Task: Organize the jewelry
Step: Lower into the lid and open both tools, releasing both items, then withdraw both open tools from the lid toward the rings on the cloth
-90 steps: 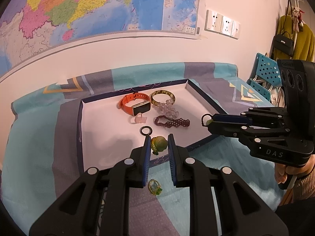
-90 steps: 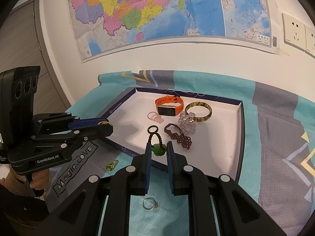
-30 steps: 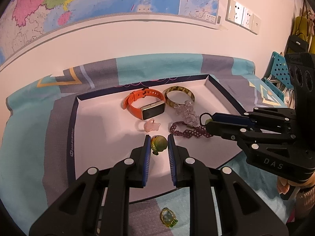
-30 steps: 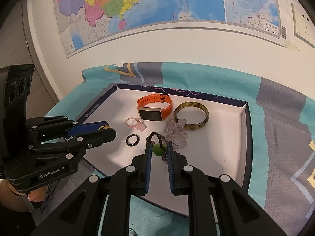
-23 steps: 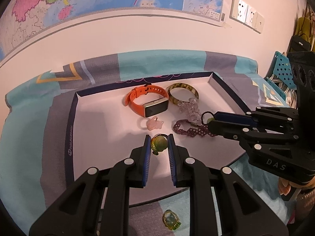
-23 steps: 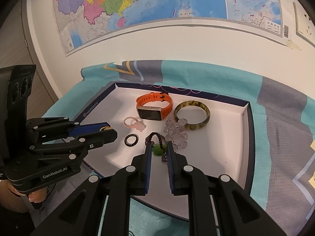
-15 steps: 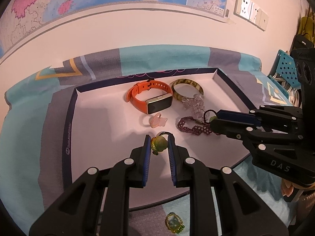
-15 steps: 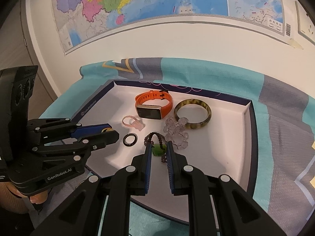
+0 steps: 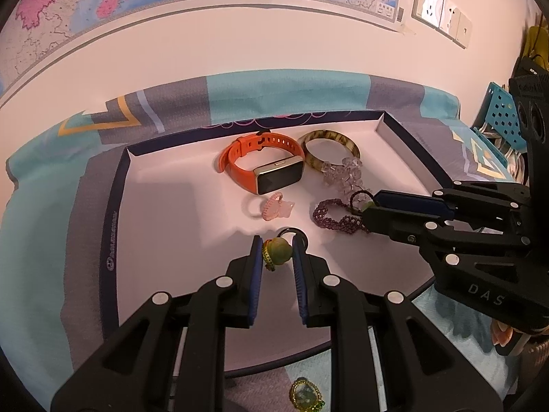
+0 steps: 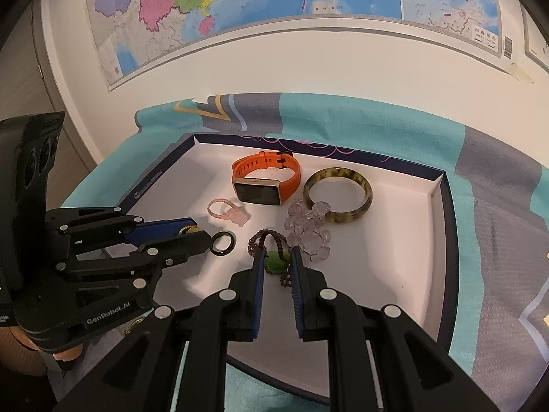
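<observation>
My left gripper (image 9: 277, 252) is shut on a round green gold-rimmed ornament (image 9: 276, 251), held over the white tray (image 9: 164, 202), next to a black ring (image 10: 223, 240). My right gripper (image 10: 277, 261) is shut on a green pendant with a dark cord loop (image 10: 275, 260), above the purple bead bracelet (image 9: 334, 213). In the tray lie an orange smartwatch (image 9: 266, 168), a tortoiseshell bangle (image 9: 329, 142), a clear crystal bracelet (image 10: 308, 228) and a pink ring (image 9: 269, 206).
A green gem ring (image 9: 305, 396) lies on the teal and grey cloth (image 9: 41, 206) in front of the tray. The wall with a map stands close behind. Yellow clothes and a blue perforated crate (image 9: 502, 116) are at the right.
Both grippers have moved forward over the tray, still holding their pieces. The left one now hangs near the black ring, the right one over the purple bracelet.
</observation>
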Demonstrator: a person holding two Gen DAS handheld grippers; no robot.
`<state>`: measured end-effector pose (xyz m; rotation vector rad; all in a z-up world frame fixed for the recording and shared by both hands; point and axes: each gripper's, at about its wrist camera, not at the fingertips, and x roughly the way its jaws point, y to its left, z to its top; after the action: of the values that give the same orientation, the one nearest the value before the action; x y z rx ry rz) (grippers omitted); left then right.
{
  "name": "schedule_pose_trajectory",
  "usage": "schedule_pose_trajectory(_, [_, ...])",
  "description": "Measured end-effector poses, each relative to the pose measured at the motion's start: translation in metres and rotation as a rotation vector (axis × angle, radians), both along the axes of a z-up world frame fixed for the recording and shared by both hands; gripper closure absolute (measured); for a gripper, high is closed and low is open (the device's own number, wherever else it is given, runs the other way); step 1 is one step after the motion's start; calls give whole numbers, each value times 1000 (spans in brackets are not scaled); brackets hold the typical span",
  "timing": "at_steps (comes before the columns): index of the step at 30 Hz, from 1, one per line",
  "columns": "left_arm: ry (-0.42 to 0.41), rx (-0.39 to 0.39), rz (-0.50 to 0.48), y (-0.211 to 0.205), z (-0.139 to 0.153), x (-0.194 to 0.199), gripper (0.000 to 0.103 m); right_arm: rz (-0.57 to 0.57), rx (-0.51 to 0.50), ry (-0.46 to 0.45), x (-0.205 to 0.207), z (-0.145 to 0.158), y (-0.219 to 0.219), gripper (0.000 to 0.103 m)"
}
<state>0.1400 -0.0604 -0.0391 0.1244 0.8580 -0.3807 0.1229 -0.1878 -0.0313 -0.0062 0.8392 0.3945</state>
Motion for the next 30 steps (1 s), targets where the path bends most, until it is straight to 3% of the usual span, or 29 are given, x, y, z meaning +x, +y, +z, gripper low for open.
schedule_pose_trajectory(5, [5, 2, -2, -1, -2, 0, 82, -7, -9, 3, 3, -2, 2, 89])
schedule_pose_trajectory(16, [-50, 3, -8, 3, 10, -13, 59, -43, -4, -7, 3, -1, -5, 85])
schedule_pose_trajectory(30, [-134, -69, -27, 50, 33, -73, 55, -54, 31, -75, -57, 21, -31, 61])
